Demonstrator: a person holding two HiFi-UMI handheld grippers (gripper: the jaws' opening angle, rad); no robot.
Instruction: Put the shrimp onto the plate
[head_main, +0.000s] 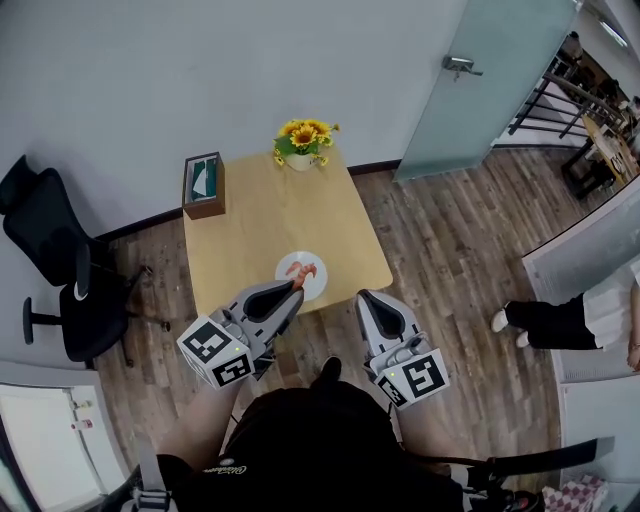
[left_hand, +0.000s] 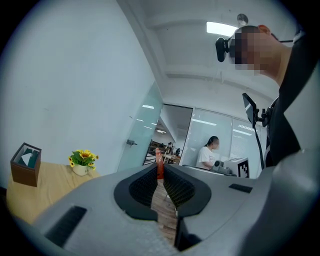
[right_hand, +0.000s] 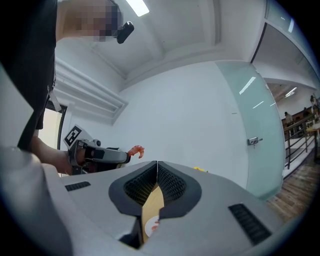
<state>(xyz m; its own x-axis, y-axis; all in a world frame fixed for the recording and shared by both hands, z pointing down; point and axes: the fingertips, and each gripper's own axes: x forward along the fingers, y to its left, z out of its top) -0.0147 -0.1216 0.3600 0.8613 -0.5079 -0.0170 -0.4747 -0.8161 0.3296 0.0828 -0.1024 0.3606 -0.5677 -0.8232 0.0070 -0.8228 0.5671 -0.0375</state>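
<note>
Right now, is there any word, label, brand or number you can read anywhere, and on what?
No readable text in any view.
Square markers: black-and-white patterns, no letters.
Pale print on the person's dark top: too small to read.
Tissue box: no legible label.

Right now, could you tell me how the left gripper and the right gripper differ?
The left gripper is shut on a shrimp; the right gripper is shut on nothing. The left gripper reaches over the table edge to the plate; the right gripper stops about at that edge. Both are grey and carry marker cubes.
</note>
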